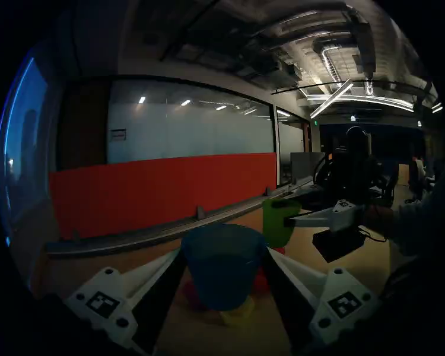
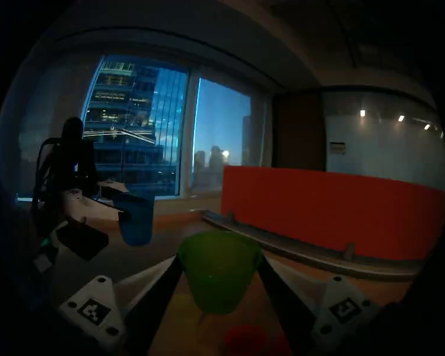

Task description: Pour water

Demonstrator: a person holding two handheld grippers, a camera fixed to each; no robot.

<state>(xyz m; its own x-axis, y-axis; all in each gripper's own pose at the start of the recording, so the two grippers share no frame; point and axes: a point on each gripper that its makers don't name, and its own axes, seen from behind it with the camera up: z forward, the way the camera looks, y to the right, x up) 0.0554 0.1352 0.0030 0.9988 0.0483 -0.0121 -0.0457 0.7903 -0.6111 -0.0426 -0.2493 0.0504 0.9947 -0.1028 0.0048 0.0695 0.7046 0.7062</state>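
Two items held | blue plastic cup (image 1: 223,270) pinched in left claw (image 1: 222,255) | green plastic cup (image 2: 219,276) pinched in right claw (image 2: 219,261)

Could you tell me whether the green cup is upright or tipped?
Upright: the green cup shows rim-up and level in both views.

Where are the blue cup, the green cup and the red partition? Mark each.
blue cup (image 1: 222,270): left gripper view, centre of its wall.
green cup (image 2: 219,273): right gripper view, centre of its wall.
red partition (image 2: 341,210): right gripper view, its front face.
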